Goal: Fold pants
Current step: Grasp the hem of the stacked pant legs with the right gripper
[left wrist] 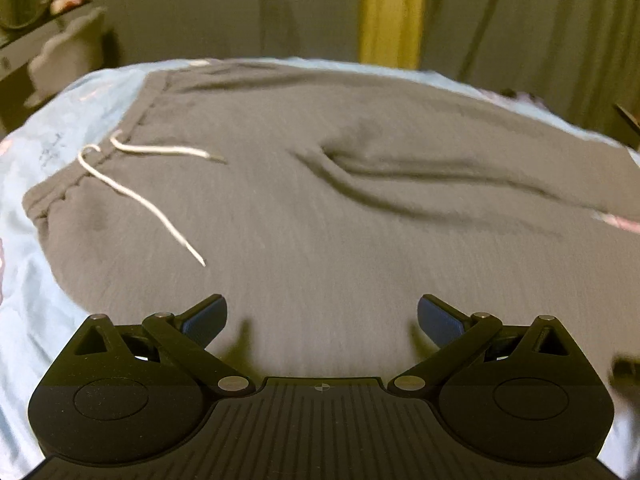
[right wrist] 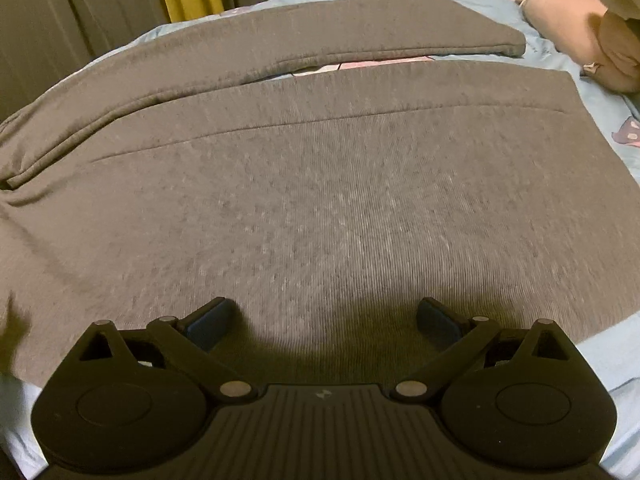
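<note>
Grey sweatpants (left wrist: 320, 208) lie spread flat on a light blue bedsheet (left wrist: 24, 300). In the left wrist view the waistband (left wrist: 80, 184) is at the left with a white drawstring (left wrist: 140, 196) lying loose on the fabric. My left gripper (left wrist: 322, 316) is open and empty just above the hip area. In the right wrist view the two legs (right wrist: 320, 200) run to the right, the far leg (right wrist: 280, 44) angled away with a gap between them. My right gripper (right wrist: 322, 316) is open and empty over the near leg.
A pink and tan plush toy (right wrist: 584, 24) lies on the sheet (right wrist: 612, 360) beyond the leg cuffs at the far right. Curtains with a yellow strip (left wrist: 392, 12) hang behind the bed. A shelf with objects (left wrist: 32, 28) stands at the far left.
</note>
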Tool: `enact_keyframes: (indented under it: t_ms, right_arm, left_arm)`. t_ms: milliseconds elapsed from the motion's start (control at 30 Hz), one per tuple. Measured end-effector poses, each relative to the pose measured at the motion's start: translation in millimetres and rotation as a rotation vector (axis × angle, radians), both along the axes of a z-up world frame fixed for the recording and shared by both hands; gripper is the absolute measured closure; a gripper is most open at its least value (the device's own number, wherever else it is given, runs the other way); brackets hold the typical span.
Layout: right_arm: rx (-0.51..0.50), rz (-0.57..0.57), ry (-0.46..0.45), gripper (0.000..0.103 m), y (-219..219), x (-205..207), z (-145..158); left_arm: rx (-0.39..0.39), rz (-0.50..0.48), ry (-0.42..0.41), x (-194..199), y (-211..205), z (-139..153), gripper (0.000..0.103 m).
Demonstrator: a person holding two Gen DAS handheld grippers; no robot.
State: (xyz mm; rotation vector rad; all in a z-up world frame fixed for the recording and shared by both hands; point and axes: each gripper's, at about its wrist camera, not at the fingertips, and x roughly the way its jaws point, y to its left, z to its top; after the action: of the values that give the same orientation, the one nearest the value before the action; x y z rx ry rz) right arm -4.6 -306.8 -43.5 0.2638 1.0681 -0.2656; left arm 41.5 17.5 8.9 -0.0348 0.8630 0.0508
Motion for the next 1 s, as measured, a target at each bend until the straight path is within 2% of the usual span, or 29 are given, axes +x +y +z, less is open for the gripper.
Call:
enact_keyframes:
  t_ms: [133, 233, 300, 367, 467, 567, 667, 767, 833, 1000]
  right_arm:
    - [-0.008, 0.081, 0.084, 0.004, -6, 28, 12]
    - [-0.026, 0.002, -0.029, 0.004, -37, 70, 44]
    - [0.0, -0.075, -0.087, 0.004, -63, 120, 61]
    - [0.037, -0.119, -0.103, 0.004, -84, 179, 66]
    - [0.107, -0.158, -0.101, 0.004, -104, 260, 60]
    - [0.138, -0.276, -0.098, 0.004, -121, 324, 47]
    - [0.172, -0.37, -0.101, 0.004, -131, 359, 29]
    - [0.169, -0.425, -0.066, 0.007, -130, 374, 13]
    - [0.102, -0.439, -0.051, 0.009, -129, 382, 4]
    - [0.071, -0.477, -0.06, 0.009, -136, 400, -5]
  left_arm:
    - [0.084, 0.108, -0.074, 18, 9, -10, 0.0]
    - [0.158, 0.175, -0.111, 22, 17, -19, 0.0]
    - [0.172, 0.204, -0.13, 25, 21, -21, 0.0]
    - [0.183, 0.231, -0.158, 27, 24, -23, 0.0]
    - [0.222, 0.25, -0.162, 31, 26, -28, 0.0]
    - [0.239, 0.28, -0.142, 37, 28, -35, 0.0]
    - [0.191, 0.3, -0.091, 45, 35, -45, 0.0]
    - [0.165, 0.319, -0.101, 45, 39, -49, 0.0]
    - [0.178, 0.315, -0.104, 45, 37, -51, 0.0]
    - [0.205, 0.314, -0.12, 43, 32, -52, 0.0]
